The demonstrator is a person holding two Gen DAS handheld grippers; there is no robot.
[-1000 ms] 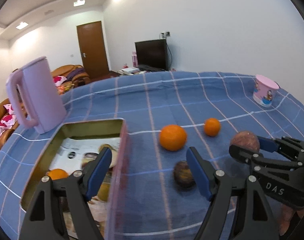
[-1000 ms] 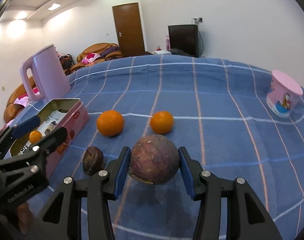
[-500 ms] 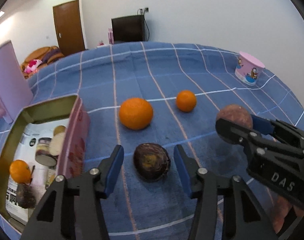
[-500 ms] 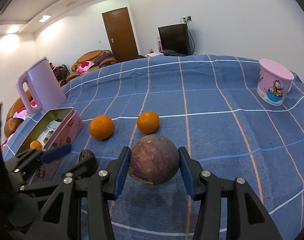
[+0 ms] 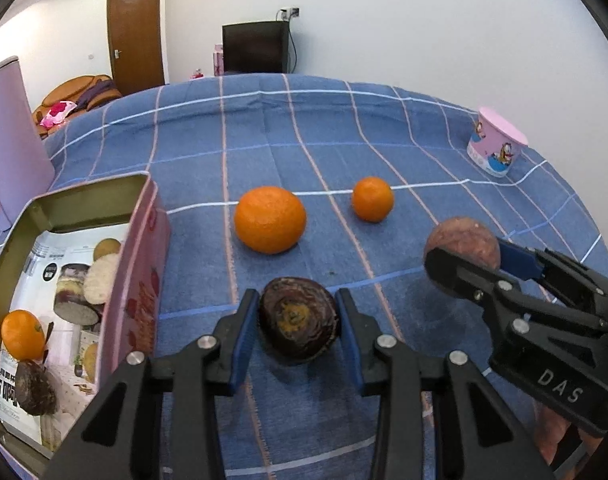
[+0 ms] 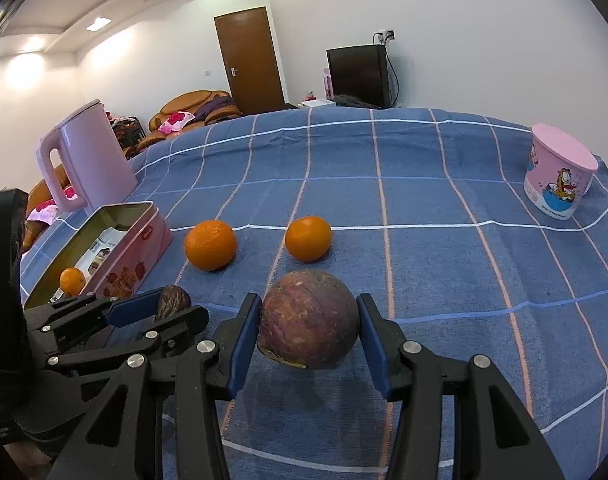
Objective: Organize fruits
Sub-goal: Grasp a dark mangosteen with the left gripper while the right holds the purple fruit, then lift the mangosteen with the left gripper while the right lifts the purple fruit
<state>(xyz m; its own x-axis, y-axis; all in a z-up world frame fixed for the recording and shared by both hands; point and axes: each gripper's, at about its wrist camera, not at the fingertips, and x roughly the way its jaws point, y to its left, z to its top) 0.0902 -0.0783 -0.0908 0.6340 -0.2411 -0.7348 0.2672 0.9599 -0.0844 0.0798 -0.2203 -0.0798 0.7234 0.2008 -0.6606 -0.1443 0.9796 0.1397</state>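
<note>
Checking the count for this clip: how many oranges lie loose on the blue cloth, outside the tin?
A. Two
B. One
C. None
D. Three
A: a larger orange and a smaller orange sit on the cloth, while a third orange lies inside the tin.

right gripper (image 6: pixel 309 334) clamps purple fruit (image 6: pixel 308 320) | two oranges (image 6: pixel 210 244) beyond | tin (image 6: pixel 104 248) left
</note>
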